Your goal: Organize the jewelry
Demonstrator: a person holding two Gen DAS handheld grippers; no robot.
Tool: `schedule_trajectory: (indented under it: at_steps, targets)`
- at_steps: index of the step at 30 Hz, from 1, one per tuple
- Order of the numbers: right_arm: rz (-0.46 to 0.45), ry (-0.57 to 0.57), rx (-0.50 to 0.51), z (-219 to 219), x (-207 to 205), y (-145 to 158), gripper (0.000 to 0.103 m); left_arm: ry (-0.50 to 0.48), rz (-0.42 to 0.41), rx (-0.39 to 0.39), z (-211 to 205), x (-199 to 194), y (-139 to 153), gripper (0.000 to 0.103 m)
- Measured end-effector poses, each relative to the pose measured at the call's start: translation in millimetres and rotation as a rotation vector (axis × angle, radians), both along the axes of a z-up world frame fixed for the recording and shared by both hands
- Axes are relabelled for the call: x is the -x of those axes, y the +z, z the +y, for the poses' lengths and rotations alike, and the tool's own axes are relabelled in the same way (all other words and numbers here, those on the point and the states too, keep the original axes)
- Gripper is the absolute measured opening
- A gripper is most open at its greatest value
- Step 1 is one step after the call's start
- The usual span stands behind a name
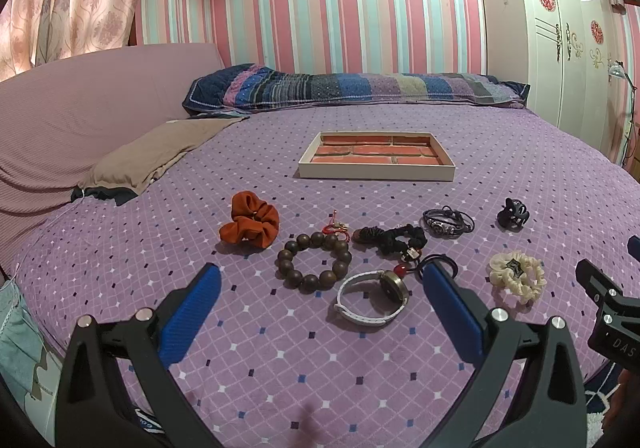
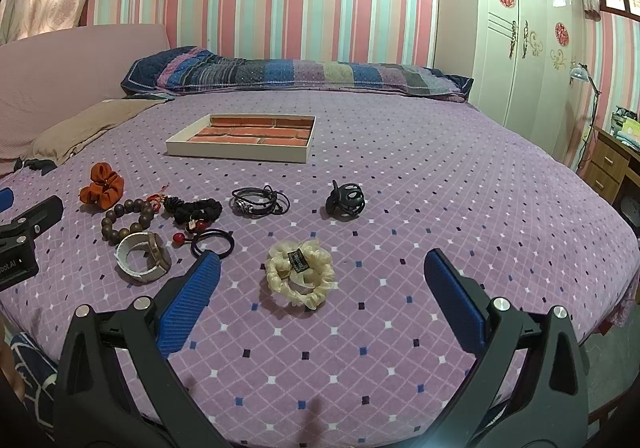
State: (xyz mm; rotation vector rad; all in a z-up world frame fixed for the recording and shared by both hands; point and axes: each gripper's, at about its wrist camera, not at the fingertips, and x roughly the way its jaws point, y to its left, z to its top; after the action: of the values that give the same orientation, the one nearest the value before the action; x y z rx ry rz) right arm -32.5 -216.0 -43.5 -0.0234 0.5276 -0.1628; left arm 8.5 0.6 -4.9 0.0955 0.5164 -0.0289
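Observation:
Jewelry lies on the purple bedspread: an orange scrunchie (image 1: pixel 250 225), a brown bead bracelet (image 1: pixel 314 262), a white-strap watch (image 1: pixel 374 298), a black hair tie with charms (image 1: pixel 394 240), a leather bracelet (image 1: pixel 446 223), a black claw clip (image 1: pixel 513 214) and a cream scrunchie (image 1: pixel 517 275). A shallow box with a brick-pattern lining (image 1: pixel 378 155) stands behind them. My left gripper (image 1: pixel 320 284) is open, low over the bed, the watch between its fingers. My right gripper (image 2: pixel 322 272) is open, with the cream scrunchie (image 2: pixel 301 273) between its fingers.
A patchwork pillow (image 1: pixel 352 88) lies at the head of the bed and a brown cushion (image 1: pixel 160 152) at the left. A white wardrobe (image 2: pixel 532 48) and a wooden desk (image 2: pixel 612 164) stand to the right. The bed edge curves away at the right.

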Motion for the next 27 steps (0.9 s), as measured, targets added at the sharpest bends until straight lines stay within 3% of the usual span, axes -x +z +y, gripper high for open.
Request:
schedule_trajectory:
  at_steps: [27]
  targets:
    - [-0.004, -0.006, 0.009, -1.2, -1.0, 2.6, 0.099, -0.005, 0.003, 0.003, -0.9, -3.2, -2.3, 0.099]
